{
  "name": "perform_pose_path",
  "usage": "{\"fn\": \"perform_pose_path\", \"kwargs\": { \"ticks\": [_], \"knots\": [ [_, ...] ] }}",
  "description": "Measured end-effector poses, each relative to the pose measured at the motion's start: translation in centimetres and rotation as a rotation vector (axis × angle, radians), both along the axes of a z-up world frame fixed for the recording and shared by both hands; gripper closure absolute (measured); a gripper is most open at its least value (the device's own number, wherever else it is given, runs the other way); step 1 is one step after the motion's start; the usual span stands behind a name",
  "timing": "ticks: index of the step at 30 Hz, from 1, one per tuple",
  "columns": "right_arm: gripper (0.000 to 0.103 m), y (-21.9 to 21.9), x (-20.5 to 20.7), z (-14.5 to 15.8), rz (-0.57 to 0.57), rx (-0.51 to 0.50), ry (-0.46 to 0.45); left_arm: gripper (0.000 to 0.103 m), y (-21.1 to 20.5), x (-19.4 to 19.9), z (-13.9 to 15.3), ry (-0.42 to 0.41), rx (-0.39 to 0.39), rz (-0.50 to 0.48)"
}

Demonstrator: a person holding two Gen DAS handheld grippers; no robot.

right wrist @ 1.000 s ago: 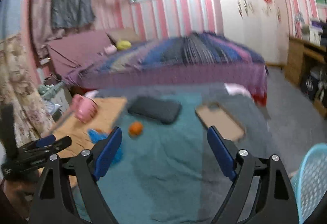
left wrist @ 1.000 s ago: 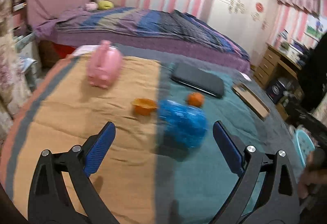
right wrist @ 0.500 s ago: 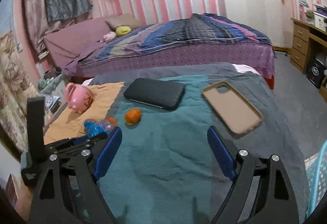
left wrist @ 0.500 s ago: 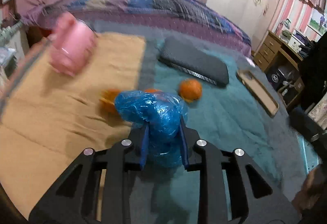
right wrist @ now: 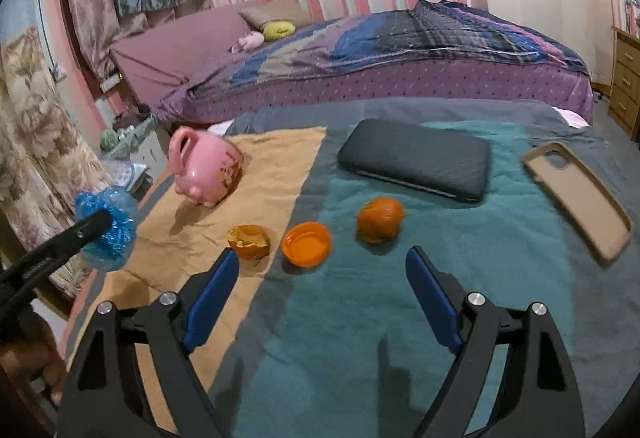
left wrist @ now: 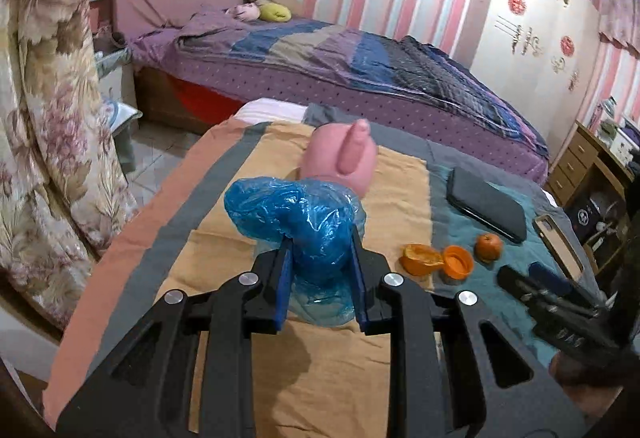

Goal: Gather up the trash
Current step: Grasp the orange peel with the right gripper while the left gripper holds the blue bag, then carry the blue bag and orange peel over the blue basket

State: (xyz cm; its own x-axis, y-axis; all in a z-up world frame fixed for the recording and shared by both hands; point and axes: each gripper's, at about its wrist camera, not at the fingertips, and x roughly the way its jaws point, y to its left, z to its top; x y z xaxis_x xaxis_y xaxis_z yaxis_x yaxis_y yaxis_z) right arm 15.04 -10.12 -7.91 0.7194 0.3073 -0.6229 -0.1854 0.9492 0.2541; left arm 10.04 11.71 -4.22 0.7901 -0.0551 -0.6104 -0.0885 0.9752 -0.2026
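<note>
Left view: my left camera looked forward and downward along my left tongs [left wrist: 320,258], close above the orange cloth [left wrist: 384,362], facing the bed [left wrist: 360,66]. Right view: my right camera looked likewise along my right tongs [right wrist: 322,278], near the teal cloth [right wrist: 460,262]. Both views shared the pink mug [left wrist: 340,160] [right wrist: 206,168], orange cap [left wrist: 456,262] [right wrist: 306,238] and dark case [left wrist: 486,210] [right wrist: 416,158].

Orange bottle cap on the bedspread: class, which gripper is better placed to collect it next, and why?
Right. The right gripper is open and empty just short of the orange cap; the left gripper already clamps the blue plastic bag.
</note>
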Motion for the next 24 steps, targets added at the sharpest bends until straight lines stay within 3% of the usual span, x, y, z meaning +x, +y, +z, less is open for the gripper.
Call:
{"fn": "perform_pose_path", "kwargs": {
  "ticks": [6, 9, 11, 13, 14, 18, 24],
  "knots": [
    [0.022, 5.9, 2.3, -1.7, 0.081, -0.143, -0.02, 0.079, 1.6, 1.4, -0.5, 0.012, -0.052, 0.014],
    [0.036, 7.7, 3.9, -2.1, 0.122, -0.174, 0.011, 0.079, 2.0, 1.7, -0.9, 0.019, -0.064, 0.005],
    [0.037, 8.5, 4.6, -2.1, 0.143, -0.208, 0.012, 0.079, 2.3, 1.9, -1.2, 0.03, -0.073, -0.002],
    [0.044, 9.3, 5.6, -3.0, 0.166, -0.233, 0.075, 0.079, 2.3, 1.8, -1.2, 0.034, -0.071, -0.005],
    [0.056, 9.5, 5.8, -3.0, 0.175, -0.233, 0.088, 0.079, 2.4, 1.8, -1.1, 0.031, -0.068, -0.006],
    [0.075, 8.5, 4.8, -2.2, 0.156, -0.19, 0.057, 0.079, 2.5, 1.3, -0.4, 0.014, -0.066, -0.005],
    [0.076, 4.9, -0.2, 0.7, 0.149, -0.106, 0.004, 0.079, 1.2, 0.6, 0.5, -0.012, -0.058, -0.044]
  ]
}}
